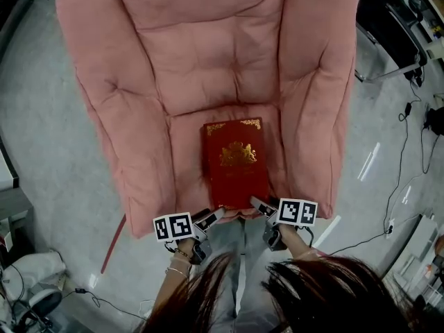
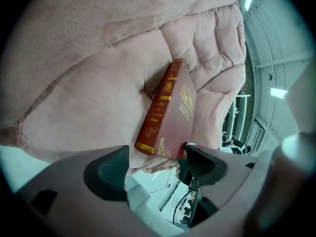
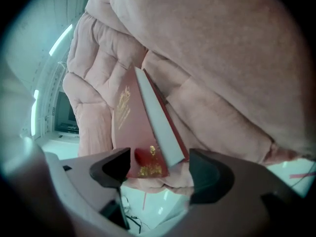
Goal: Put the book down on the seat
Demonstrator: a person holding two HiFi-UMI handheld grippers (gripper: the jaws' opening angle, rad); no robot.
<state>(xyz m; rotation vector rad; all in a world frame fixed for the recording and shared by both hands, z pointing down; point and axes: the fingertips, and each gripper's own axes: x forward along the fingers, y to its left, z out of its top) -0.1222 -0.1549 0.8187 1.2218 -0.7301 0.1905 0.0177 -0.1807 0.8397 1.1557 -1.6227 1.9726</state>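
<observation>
Red book (image 3: 129,127) on pink cushion (image 3: 222,73) — near corner between wide-spread fingers (image 3: 112,169), unclamped.

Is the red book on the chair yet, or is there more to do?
Nearly done. The red book already lies flat on the pink seat. In hand: the left gripper and right gripper sit at its near corners, fingers apart, not squeezing. Still to do: pull both away.
</observation>
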